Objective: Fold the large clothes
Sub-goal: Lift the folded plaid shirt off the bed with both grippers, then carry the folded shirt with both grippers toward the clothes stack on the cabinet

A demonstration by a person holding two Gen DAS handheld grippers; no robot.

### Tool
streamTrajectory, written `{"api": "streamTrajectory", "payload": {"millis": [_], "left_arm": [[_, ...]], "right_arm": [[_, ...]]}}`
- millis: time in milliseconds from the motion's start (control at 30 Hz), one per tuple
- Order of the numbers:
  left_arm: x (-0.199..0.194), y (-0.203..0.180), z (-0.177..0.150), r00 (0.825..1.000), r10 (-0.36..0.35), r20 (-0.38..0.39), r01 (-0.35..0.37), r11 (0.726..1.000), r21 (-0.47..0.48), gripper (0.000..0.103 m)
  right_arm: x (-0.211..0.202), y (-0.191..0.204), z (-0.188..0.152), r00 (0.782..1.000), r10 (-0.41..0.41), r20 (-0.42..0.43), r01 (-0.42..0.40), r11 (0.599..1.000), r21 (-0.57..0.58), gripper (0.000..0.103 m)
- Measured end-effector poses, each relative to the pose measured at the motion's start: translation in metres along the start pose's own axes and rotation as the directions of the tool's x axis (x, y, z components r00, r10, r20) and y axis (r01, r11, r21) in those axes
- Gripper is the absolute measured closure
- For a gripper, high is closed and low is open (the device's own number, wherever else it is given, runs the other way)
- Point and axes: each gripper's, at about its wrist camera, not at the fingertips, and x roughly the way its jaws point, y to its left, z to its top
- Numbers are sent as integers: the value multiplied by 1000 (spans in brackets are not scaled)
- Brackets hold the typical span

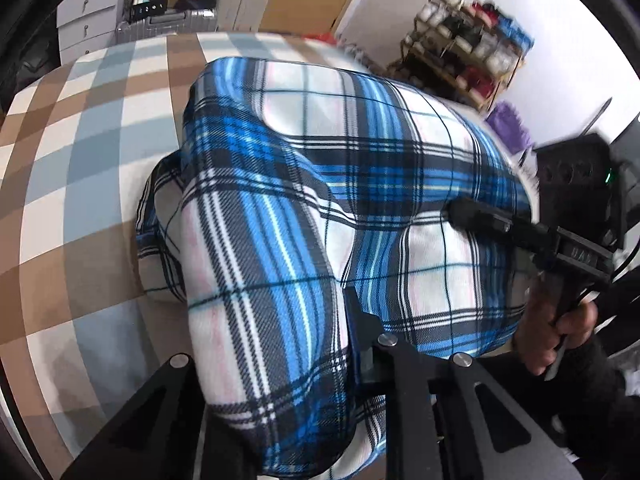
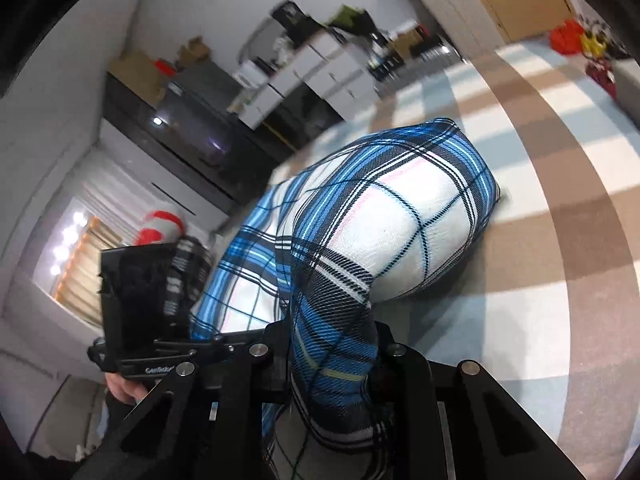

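Note:
A blue, white and black plaid garment [image 1: 320, 184] lies bunched in a thick folded mound on the bed's brown, white and pale-blue checked cover [image 1: 80, 168]. In the left wrist view my left gripper [image 1: 280, 340] is shut on the garment's near edge, and the cloth drapes over and hides its left finger. To the right, my right gripper [image 1: 452, 212] pinches another fold, with a hand [image 1: 560, 320] on its handle. In the right wrist view a twisted band of the garment [image 2: 400, 208] runs between the fingers of my right gripper [image 2: 332, 336], which is shut on it. The left gripper's black housing [image 2: 136, 296] shows at left.
Bare bed cover [image 2: 540, 240] stretches to the left of and beyond the garment. A rack of shoes [image 1: 468, 52] and a purple item [image 1: 512, 124] stand by the far wall, with white drawers [image 1: 88, 12] and a suitcase [image 1: 176, 20] behind the bed. A dark cabinet [image 2: 180, 132] and a lit window [image 2: 76, 252] lie off the bed.

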Motion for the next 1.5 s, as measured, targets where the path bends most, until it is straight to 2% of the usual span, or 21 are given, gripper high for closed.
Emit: {"api": "streamTrajectory", "payload": {"millis": [100, 233, 400, 533, 667, 733, 800, 867, 933, 1067, 1167, 1200, 1233, 1267, 1300, 1367, 1400, 1433, 1467, 1500], "left_arm": [[-26, -2, 4, 998, -33, 54, 34, 999, -27, 88], [-61, -14, 11, 996, 3, 90, -2, 1000, -11, 88], [-140, -27, 26, 986, 52, 161, -50, 999, -15, 88], [-217, -17, 35, 973, 100, 209, -89, 994, -59, 88], [-286, 2, 36, 954, 199, 226, -181, 979, -97, 87], [-329, 23, 27, 929, 276, 246, -246, 958, -144, 87], [-357, 45, 17, 911, 324, 256, -280, 940, -197, 87], [-373, 70, 6, 902, 357, 242, -299, 922, -248, 87], [-382, 109, -12, 906, 366, 214, -297, 908, -296, 87], [-361, 170, -31, 921, 358, 150, -289, 891, -351, 87], [-334, 223, -59, 942, 319, 108, -245, 870, -427, 86], [-320, 237, -68, 955, 274, 112, -199, 873, -445, 82], [-315, 244, -72, 959, 249, 134, -165, 877, -451, 74], [-315, 247, -69, 960, 231, 160, -137, 882, -452, 71], [-312, 251, -74, 959, 203, 200, -94, 889, -449, 66], [-315, 258, -79, 954, 195, 227, -74, 888, -454, 54], [-316, 264, -85, 949, 209, 235, -77, 880, -469, 44], [-319, 268, -89, 948, 213, 237, -76, 873, -481, 38], [-320, 274, -92, 950, 208, 232, -67, 865, -497, 36], [-319, 279, -97, 953, 198, 228, -53, 852, -521, 34]], "right_arm": [[-7, 11, 10, 998, 52, 32, -52, 998, 19, 81], [-15, 46, 29, 994, 95, 55, -94, 995, -21, 81], [-24, 118, 68, 984, 166, 57, -162, 984, -78, 81], [-13, 198, 98, 974, 222, 34, -214, 963, -163, 81], [26, 277, 125, 957, 288, -36, -289, 938, -191, 81], [58, 315, 132, 939, 336, -75, -344, 921, -182, 81], [97, 350, 134, 918, 378, -115, -393, 904, -167, 81], [141, 377, 131, 897, 407, -172, -430, 894, -125, 81], [182, 391, 123, 887, 409, -217, -436, 895, -95, 80], [260, 400, 94, 879, 359, -315, -406, 909, -97, 81], [315, 379, 68, 871, 258, -418, -315, 947, -71, 78], [321, 376, 65, 873, 247, -421, -306, 949, -77, 75], [324, 373, 64, 873, 240, -424, -305, 948, -90, 72], [324, 371, 64, 875, 231, -425, -303, 947, -110, 67], [323, 371, 67, 883, 207, -422, -290, 947, -141, 63], [318, 373, 71, 902, 141, -408, -247, 944, -220, 54], [312, 374, 71, 913, 105, -394, -222, 939, -264, 43], [306, 377, 75, 927, 54, -372, -184, 929, -322, 38], [302, 381, 79, 938, 6, -346, -146, 914, -380, 33], [298, 385, 78, 945, -21, -325, -123, 902, -414, 32]]}}
